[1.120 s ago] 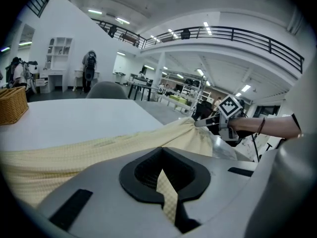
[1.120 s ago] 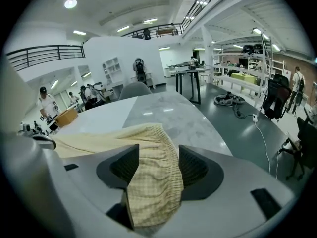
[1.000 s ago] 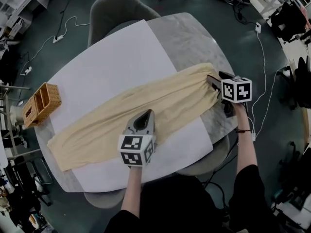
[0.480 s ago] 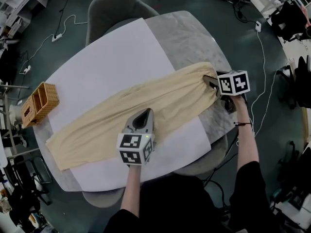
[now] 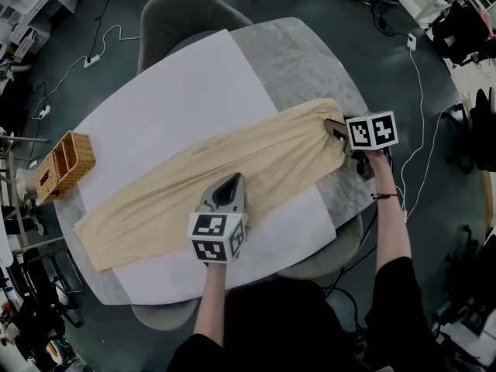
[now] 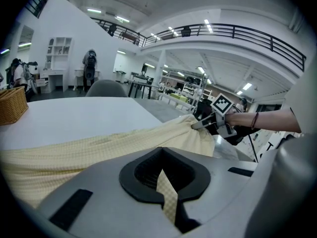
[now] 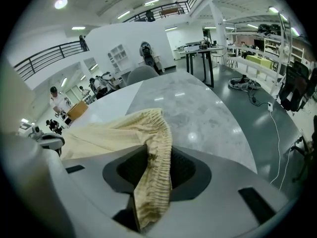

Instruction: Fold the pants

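Cream-yellow pants (image 5: 232, 169) lie stretched out diagonally on the table, legs at the lower left and waistband at the upper right. My left gripper (image 5: 229, 186) sits at the pants' near edge around mid-length. In the left gripper view it (image 6: 166, 197) is shut on a thin fold of the cloth (image 6: 99, 148). My right gripper (image 5: 338, 130) is at the waistband end. Its jaws (image 7: 148, 202) have just been closing, and the gathered elastic waistband (image 7: 156, 143) runs between them, pinched.
A large white sheet (image 5: 170, 107) covers most of the grey marble table (image 5: 302, 60) under the pants. A wicker basket (image 5: 66, 165) stands at the table's left edge. A grey chair (image 5: 186, 14) is tucked in at the far side. Cables lie on the floor.
My right gripper has shifted slightly up the picture and tipped at the waistband end. The left gripper and the rest of the pants have stayed put.
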`<state>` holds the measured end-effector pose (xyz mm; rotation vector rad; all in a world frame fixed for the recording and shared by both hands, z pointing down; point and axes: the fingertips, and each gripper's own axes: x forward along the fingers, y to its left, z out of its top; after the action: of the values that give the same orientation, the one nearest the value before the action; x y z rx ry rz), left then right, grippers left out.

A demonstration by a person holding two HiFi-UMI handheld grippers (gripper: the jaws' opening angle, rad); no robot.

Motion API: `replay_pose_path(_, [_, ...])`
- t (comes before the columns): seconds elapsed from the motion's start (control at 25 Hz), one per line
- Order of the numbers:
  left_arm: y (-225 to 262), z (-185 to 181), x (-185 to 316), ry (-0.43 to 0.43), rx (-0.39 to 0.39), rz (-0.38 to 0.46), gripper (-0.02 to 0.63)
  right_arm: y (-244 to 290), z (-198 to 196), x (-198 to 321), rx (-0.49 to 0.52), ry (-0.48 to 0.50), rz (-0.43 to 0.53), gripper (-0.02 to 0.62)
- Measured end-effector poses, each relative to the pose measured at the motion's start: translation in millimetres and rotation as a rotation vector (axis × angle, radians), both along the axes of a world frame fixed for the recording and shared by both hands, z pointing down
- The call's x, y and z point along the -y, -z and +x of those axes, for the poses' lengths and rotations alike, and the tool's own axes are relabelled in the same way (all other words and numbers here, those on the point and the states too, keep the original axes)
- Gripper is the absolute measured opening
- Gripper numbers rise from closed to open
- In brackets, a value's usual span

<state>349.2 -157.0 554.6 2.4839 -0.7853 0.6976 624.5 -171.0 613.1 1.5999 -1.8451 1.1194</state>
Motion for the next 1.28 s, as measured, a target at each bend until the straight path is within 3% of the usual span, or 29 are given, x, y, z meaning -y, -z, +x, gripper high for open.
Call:
replay_pose_path(0.32, [7, -7, -1, 0.018, 0.003, 0.014, 0.008, 3, -1, -5, 0.094, -0.079, 0.002, 0.066])
replay_pose_path(0.6, [19, -27, 0, 0.056, 0.007, 0.041, 0.008, 24, -8, -11, 0.184, -0.117, 0.036, 0.057])
replay_pose_path(1.0, [45, -62, -10, 0.132, 0.016, 0.088, 0.008, 89, -39, -18, 0.249, -0.070, 0.107, 0.057])
replay_pose_path(1.28, [61, -80, -22, 0.180, 0.015, 0.110, 0.008, 123, -67, -23, 0.223, -0.047, 0.132, 0.057])
